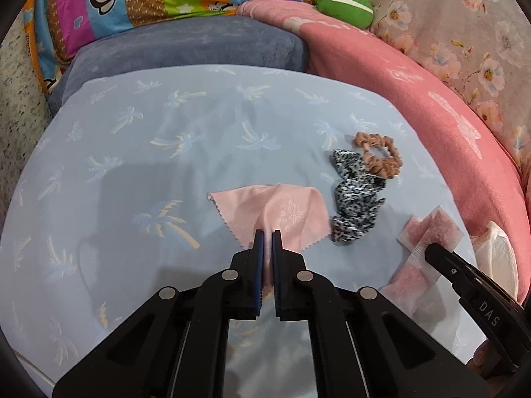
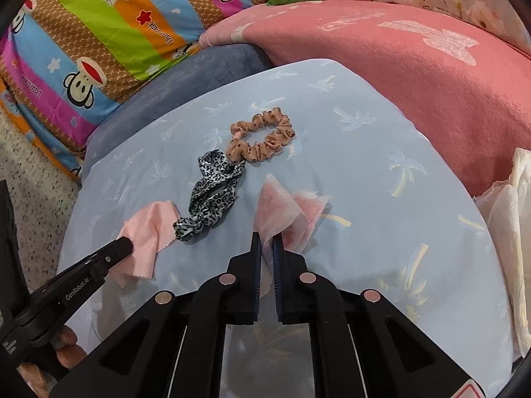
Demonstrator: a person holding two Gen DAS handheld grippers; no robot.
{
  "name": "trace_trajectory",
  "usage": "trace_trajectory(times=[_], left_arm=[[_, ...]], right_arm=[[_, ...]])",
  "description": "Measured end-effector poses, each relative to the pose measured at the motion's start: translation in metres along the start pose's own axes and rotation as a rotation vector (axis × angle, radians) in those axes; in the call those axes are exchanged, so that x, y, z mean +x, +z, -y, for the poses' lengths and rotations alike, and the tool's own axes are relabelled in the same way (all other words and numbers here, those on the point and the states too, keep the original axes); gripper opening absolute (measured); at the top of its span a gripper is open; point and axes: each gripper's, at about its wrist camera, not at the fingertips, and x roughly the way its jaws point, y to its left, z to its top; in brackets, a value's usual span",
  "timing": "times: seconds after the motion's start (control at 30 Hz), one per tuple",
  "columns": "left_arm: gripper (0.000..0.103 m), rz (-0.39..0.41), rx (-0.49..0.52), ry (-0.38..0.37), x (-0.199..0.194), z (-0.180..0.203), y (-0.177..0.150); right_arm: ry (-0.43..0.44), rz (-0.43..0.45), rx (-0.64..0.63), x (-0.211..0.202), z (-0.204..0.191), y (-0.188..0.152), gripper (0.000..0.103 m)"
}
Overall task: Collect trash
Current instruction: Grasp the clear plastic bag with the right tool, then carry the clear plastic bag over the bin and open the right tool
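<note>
The left claw (image 1: 267, 237) is clenched on a thin, soft pink cloth (image 1: 285, 210) with a zigzag-cut edge, its fingers pinching a raised fold; the rest of the cloth lies flat just ahead of the tips on the pale blue palm-print sheet (image 1: 132, 152). The right claw (image 2: 266, 240) is clenched on a fuzzy pink-and-white wipe (image 2: 282, 214), folded into a peak rising from between its fingers. Between the two claws lie a knotted leopard-print hair band (image 2: 212, 199) and, beyond it, a ruffled tan scrunchie (image 2: 262, 137).
</note>
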Motion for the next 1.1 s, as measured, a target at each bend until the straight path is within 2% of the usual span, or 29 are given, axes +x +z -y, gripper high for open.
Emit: trace_trajectory(times=[0.57, 0.87, 1.1], left_arm=[[0.005, 0.153, 0.117, -0.073, -0.082, 0.072, -0.003], [0.005, 0.202, 0.22, -0.122, -0.107, 0.123, -0.011], [0.005, 0.215, 0.292, -0.17, -0.116, 0.163, -0.017]], right_arm=[[0.059, 0.201, 0.005, -0.124, 0.013, 0.002, 0.006], [0.046, 0.3, 0.039, -0.182, 0.045, 0.002, 0.006], [0.017, 0.354, 0.087, -0.212, 0.076, -0.002, 0.006]])
